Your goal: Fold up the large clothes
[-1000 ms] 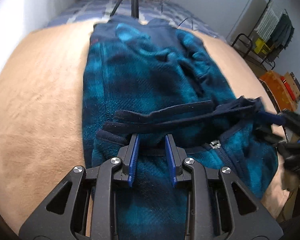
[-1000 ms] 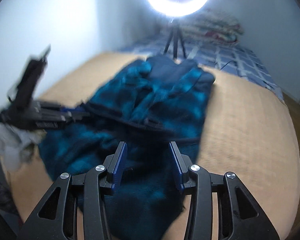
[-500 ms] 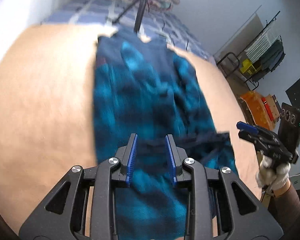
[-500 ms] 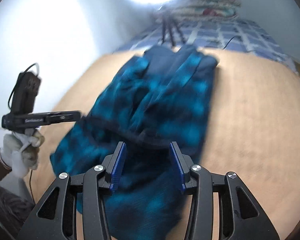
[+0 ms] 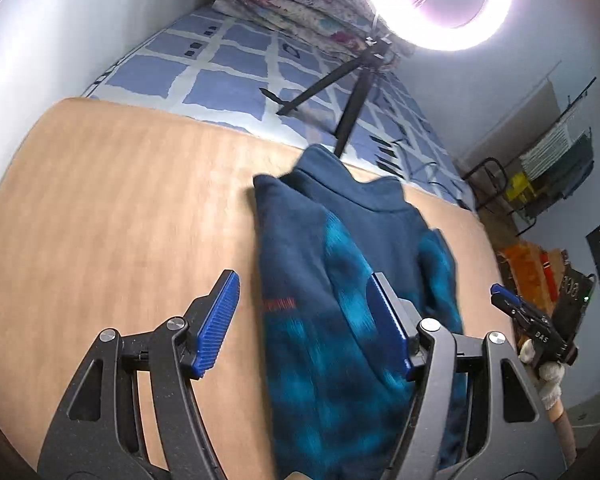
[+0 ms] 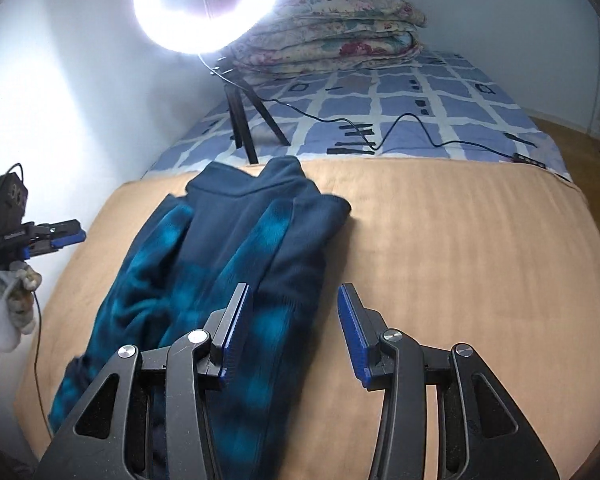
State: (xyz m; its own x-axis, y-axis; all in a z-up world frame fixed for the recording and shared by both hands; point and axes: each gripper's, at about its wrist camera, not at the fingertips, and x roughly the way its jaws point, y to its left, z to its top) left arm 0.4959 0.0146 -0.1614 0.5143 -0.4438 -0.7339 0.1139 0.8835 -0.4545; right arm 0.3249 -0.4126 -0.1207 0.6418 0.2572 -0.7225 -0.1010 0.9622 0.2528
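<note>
In the left wrist view, the left gripper [image 5: 306, 324] fills the lower frame with its fingers spread wide and empty. The blue jacket [image 5: 340, 280] lies on the tan blanket [image 5: 112, 208], running from center to bottom, its left edge between the fingers. In the right wrist view, the jacket [image 6: 220, 264] lies left of center; the right gripper [image 6: 296, 330] is open and empty, its left finger over the jacket's right edge.

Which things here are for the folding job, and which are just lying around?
For the job:
- blue and teal fleece jacket, lying on the tan blanket
- left gripper, open
- right gripper, open

Just lying about:
- bright ring light on a black tripod
- folded floral quilt
- blue checked bedsheet
- black cable
</note>
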